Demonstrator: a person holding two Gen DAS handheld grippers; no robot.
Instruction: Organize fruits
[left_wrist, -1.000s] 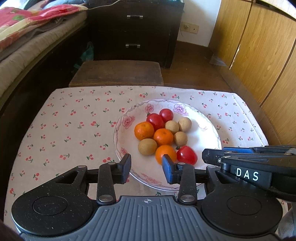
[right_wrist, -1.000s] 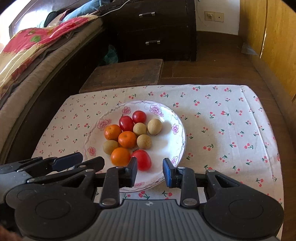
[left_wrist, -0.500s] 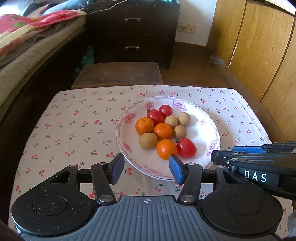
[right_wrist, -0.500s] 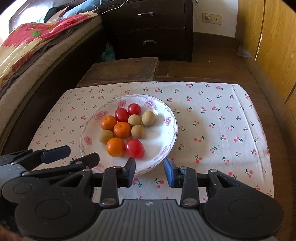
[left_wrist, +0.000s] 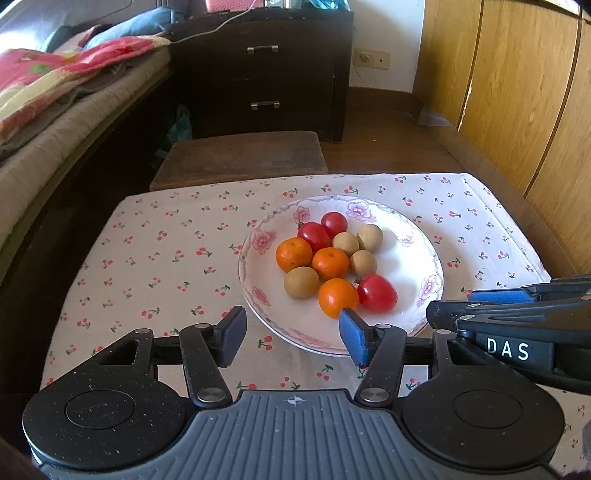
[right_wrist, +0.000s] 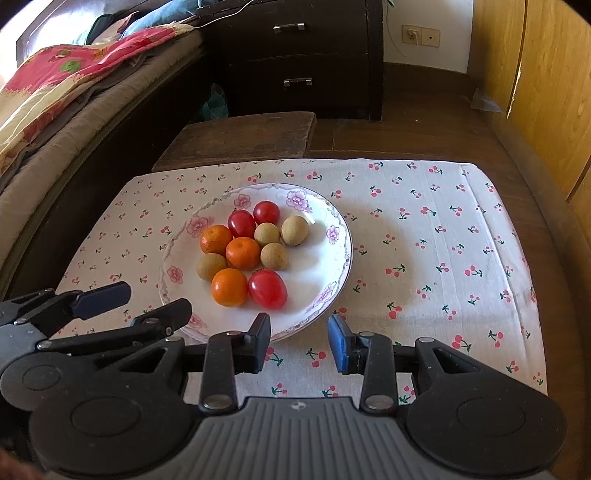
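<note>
A white flowered plate on a cherry-print cloth holds three oranges, three red tomatoes and several brown longans, all clustered together. My left gripper is open and empty, just in front of the plate's near rim. My right gripper is open and empty, in front of the plate's near right rim. The right gripper also shows at the right of the left wrist view; the left gripper shows at the left of the right wrist view.
The cherry-print cloth covers a low table. A dark wooden stool stands behind it. A bed runs along the left, a dark drawer chest at the back, wooden wardrobe doors on the right.
Both grippers have drawn back from the plate and risen. The left gripper's jaws have opened wider; the right's have too. The fruits have not moved.
</note>
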